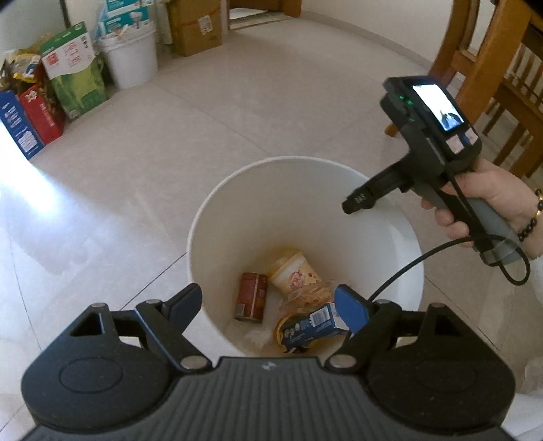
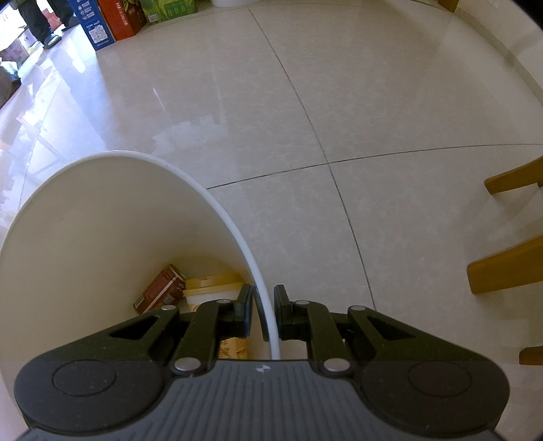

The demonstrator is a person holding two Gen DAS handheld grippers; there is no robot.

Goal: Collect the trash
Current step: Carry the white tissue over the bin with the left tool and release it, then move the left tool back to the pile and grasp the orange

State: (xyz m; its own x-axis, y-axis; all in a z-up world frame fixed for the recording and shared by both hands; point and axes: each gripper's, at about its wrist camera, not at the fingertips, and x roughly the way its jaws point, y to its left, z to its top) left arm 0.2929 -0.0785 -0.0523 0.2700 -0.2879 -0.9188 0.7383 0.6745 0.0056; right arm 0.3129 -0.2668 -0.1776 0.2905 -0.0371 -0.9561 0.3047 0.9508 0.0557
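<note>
A white bin (image 1: 237,210) stands on the tiled floor. At its bottom lie a red can (image 1: 251,298), a yellow cup (image 1: 293,271), a crumpled wrapper (image 1: 309,295) and a blue carton (image 1: 312,322). My left gripper (image 1: 268,295) hangs open over the bin's mouth with nothing between its fingers. A hand holds my right gripper (image 1: 353,203) at the bin's right side. In the right wrist view that gripper (image 2: 264,298) is closed narrowly on the bin (image 2: 101,220) rim, one finger inside and one outside. The can (image 2: 159,288) and cup (image 2: 210,291) show below.
Coloured boxes (image 1: 40,112), a white bucket (image 1: 130,57) and a cardboard box (image 1: 197,27) line the far wall. A wooden chair (image 1: 492,68) stands at the right, its legs (image 2: 509,271) close to the bin. A person's legs (image 2: 40,20) are at the far left.
</note>
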